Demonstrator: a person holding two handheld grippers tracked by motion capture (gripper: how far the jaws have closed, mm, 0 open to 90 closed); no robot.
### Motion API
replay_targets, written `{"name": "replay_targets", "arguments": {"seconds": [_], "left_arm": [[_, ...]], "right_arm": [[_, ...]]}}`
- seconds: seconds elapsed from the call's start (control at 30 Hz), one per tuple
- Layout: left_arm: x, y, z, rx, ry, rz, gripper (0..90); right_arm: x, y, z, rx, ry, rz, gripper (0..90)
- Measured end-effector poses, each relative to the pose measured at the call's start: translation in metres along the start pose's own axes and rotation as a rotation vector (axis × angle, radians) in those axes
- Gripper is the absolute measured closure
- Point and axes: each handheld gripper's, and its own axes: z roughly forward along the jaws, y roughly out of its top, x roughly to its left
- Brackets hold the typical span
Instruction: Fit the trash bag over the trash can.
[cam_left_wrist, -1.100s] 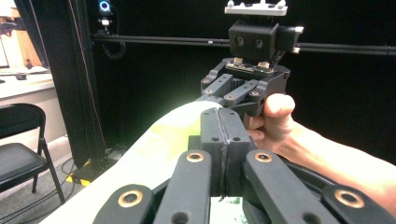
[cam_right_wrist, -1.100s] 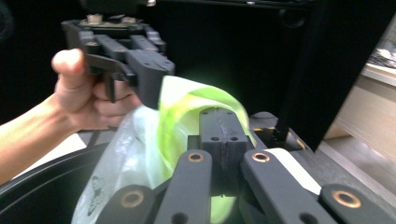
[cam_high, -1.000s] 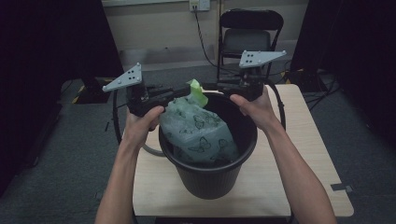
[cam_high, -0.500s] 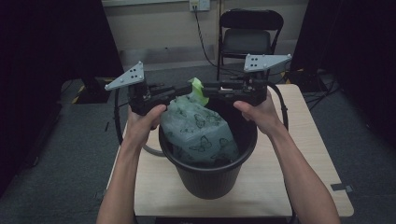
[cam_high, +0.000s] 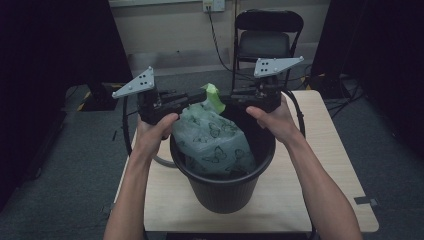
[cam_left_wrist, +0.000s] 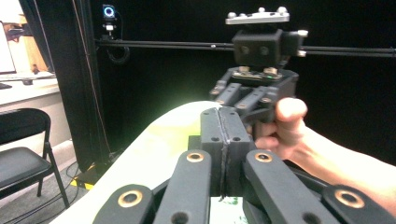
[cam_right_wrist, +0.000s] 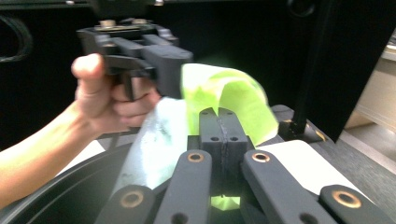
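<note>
Above bucket: left gripper, right gripper clenched on green bag top; bag bottom hidden.

high: above, forward-down | gripper views: close, facing; shared bag

A translucent pale plastic bag printed with dark butterflies has a bright green top edge; the round plastic bucket is black; the wooden worktop is pale tan.

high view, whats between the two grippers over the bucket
In the high view, the bag's green drawstring tab sits between the left gripper and right gripper, above the black bucket.
</note>
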Motion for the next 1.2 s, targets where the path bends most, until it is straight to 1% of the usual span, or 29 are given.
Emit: {"name": "replay_targets", "arguments": {"seconds": [0.1,0.13,0.17,0.2,0.23,0.27,0.3,0.33,0.37,0.43,0.47,0.53,0.57,0.6,0.7,0.73,0.77,0.8,0.83,0.87,0.9,0.93,1.03,1.07,1.1,1.13,1.17,1.2], "left_arm": [[-0.002,0.000,0.000,0.002,0.001,0.003,90.0],[-0.003,0.000,-0.001,0.002,0.001,0.004,90.0],[-0.006,0.000,-0.003,-0.008,-0.009,0.006,90.0],[-0.006,0.000,-0.003,-0.008,-0.009,0.006,90.0],[-0.009,0.001,-0.006,-0.018,-0.016,0.010,90.0],[-0.009,0.001,-0.006,-0.018,-0.016,0.010,90.0],[-0.012,0.002,-0.010,-0.028,-0.013,0.018,90.0],[-0.012,0.002,-0.010,-0.028,-0.013,0.018,90.0],[-0.012,0.002,-0.011,-0.036,-0.010,0.018,90.0],[-0.011,0.001,-0.011,-0.030,0.003,0.012,89.2],[-0.007,0.000,-0.009,-0.025,0.009,-0.002,86.5],[-0.006,0.000,-0.008,-0.027,0.013,-0.007,85.5],[-0.006,0.000,-0.006,-0.029,0.022,-0.010,74.4],[-0.006,0.001,-0.005,-0.031,0.040,-0.013,74.4],[-0.008,0.003,0.000,-0.020,0.101,-0.003,47.9],[-0.008,0.004,0.002,-0.015,0.121,0.001,41.0],[-0.008,0.004,0.004,-0.005,0.137,0.013,35.0],[-0.007,0.004,0.004,-0.005,0.139,0.012,35.0],[-0.006,0.005,0.006,-0.006,0.134,0.005,32.7],[-0.005,0.005,0.007,-0.004,0.142,0.004,31.8],[-0.004,0.006,0.009,0.005,0.147,0.004,32.3],[-0.002,0.006,0.012,0.020,0.144,0.005,32.7],[-0.001,0.006,0.015,0.033,0.140,-0.005,33.7],[0.000,0.005,0.017,0.042,0.140,-0.009,46.8],[0.002,0.005,0.017,0.054,0.137,-0.013,46.8],[0.004,0.004,0.018,0.069,0.125,-0.024,69.7],[0.004,0.004,0.018,0.069,0.125,-0.024,77.2],[0.005,0.003,0.018,0.074,0.105,-0.019,85.5]], "right_arm": [[-0.004,-0.001,-0.001,-0.002,-0.023,0.015,90.0],[-0.007,-0.002,-0.002,0.000,-0.040,0.021,90.0],[-0.014,-0.004,-0.004,0.000,-0.075,0.042,90.0],[-0.014,-0.004,-0.004,0.000,-0.075,0.042,90.0],[-0.021,-0.006,-0.008,-0.006,-0.111,0.067,90.0],[-0.021,-0.006,-0.008,-0.006,-0.111,0.067,90.0],[-0.030,-0.008,-0.012,-0.016,-0.147,0.096,90.0],[-0.030,-0.008,-0.012,-0.016,-0.147,0.096,90.0],[-0.035,-0.010,-0.014,-0.015,-0.172,0.108,90.0],[-0.041,-0.013,-0.016,-0.016,-0.178,0.123,90.0],[-0.040,-0.014,-0.017,-0.024,-0.176,0.124,90.0],[-0.039,-0.014,-0.016,-0.027,-0.174,0.123,90.0],[-0.037,-0.013,-0.015,-0.031,-0.171,0.118,90.0],[-0.037,-0.013,-0.015,-0.031,-0.171,0.118,90.0],[-0.035,-0.009,-0.013,-0.040,-0.170,0.116,90.0],[-0.035,-0.008,-0.013,-0.040,-0.168,0.117,90.0],[-0.033,-0.006,-0.012,-0.043,-0.167,0.115,90.0],[-0.033,-0.006,-0.012,-0.043,-0.167,0.115,90.0],[-0.033,-0.006,-0.011,-0.043,-0.167,0.113,90.0],[-0.032,-0.006,-0.010,-0.041,-0.168,0.112,90.0],[-0.032,-0.006,-0.009,-0.041,-0.163,0.113,90.0],[-0.032,-0.006,-0.008,-0.037,-0.165,0.111,90.0],[-0.032,-0.005,-0.007,-0.039,-0.168,0.112,90.0],[-0.033,-0.005,-0.007,-0.044,-0.162,0.117,90.0],[-0.033,-0.005,-0.007,-0.044,-0.162,0.117,90.0],[-0.032,-0.004,-0.006,-0.047,-0.153,0.112,90.0],[-0.032,-0.004,-0.006,-0.047,-0.153,0.112,90.0],[-0.031,-0.003,-0.006,-0.045,-0.156,0.107,90.0]]}}
